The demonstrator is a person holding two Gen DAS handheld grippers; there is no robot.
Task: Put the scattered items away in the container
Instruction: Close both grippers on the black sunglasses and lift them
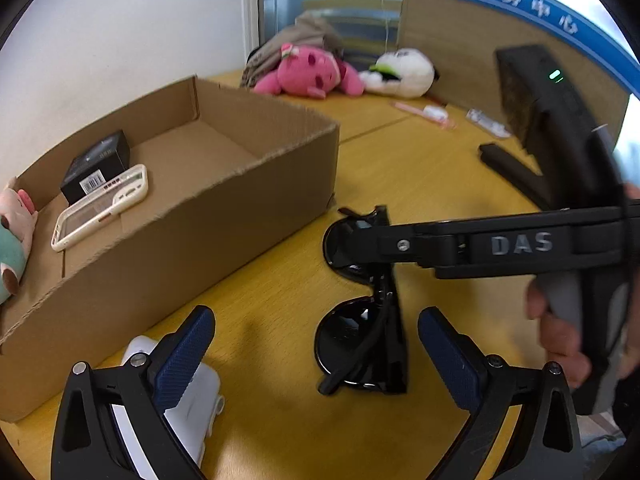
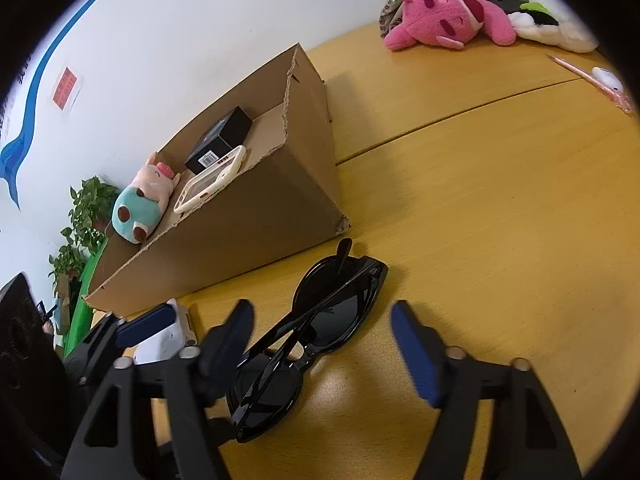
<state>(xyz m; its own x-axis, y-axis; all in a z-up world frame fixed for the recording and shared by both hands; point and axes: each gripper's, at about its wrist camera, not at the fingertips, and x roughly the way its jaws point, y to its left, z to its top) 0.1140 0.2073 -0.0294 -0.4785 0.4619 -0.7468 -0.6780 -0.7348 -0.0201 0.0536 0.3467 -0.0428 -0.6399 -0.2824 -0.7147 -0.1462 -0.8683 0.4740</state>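
Yellow wooden worktop point(image 2: 500, 200), cardboard box point(image 1: 224, 216) by the wall. Folded black sunglasses point(image 2: 316, 332) lie beside it; right hand-held gripper point(image 2: 324, 344) spread wide astride them, likely to pinch. Left hand-held gripper point(image 1: 316, 344) open, empty.

The white device point(image 1: 188, 396) beside the cardboard box point(image 1: 224, 216) is mostly hidden behind the left gripper's finger point(image 1: 182, 354), so its kind cannot be told. The right gripper point(image 1: 360, 236) covers part of the sunglasses' point(image 1: 360, 340) far lens. The plush pig point(image 1: 12, 240) is cut off by the frame's edge.
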